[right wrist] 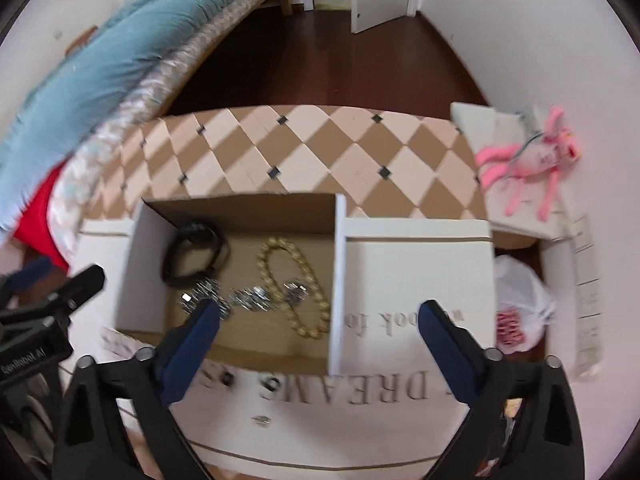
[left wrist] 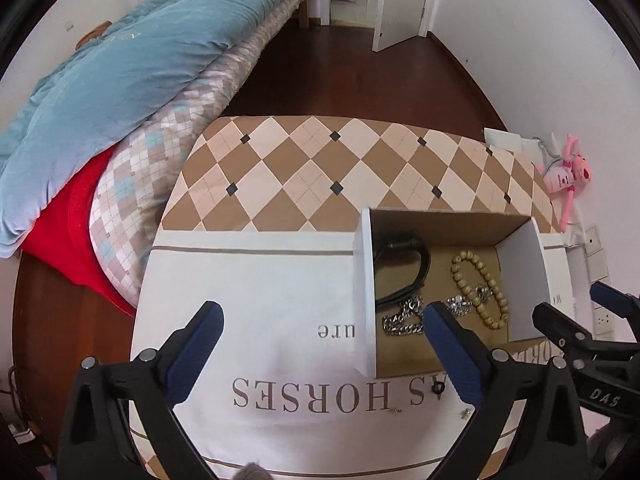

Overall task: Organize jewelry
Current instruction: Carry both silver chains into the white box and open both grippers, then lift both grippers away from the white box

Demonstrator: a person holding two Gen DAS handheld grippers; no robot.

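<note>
An open cardboard box (left wrist: 366, 280) (right wrist: 338, 280) sits on the table. Inside lie a black band (left wrist: 404, 268) (right wrist: 196, 256), a beige bead bracelet (left wrist: 480, 284) (right wrist: 296, 280) and a silver chain (left wrist: 404, 320) (right wrist: 248, 298). Small loose pieces lie on the cloth in front of the box: one shows in the left wrist view (left wrist: 439, 389) and two in the right wrist view (right wrist: 227, 380) (right wrist: 262, 421). My left gripper (left wrist: 320, 324) is open and empty, left of the box. My right gripper (right wrist: 320, 320) is open and empty, over the box's near right corner; it also shows in the left wrist view (left wrist: 580, 312).
The table carries a white printed cloth (left wrist: 260, 300) and a diamond-patterned far half (left wrist: 320, 168). A bed with a blue quilt (left wrist: 120, 64) is at the left. A pink plush toy (right wrist: 532, 160) and a plastic bag (right wrist: 520, 304) lie at the right.
</note>
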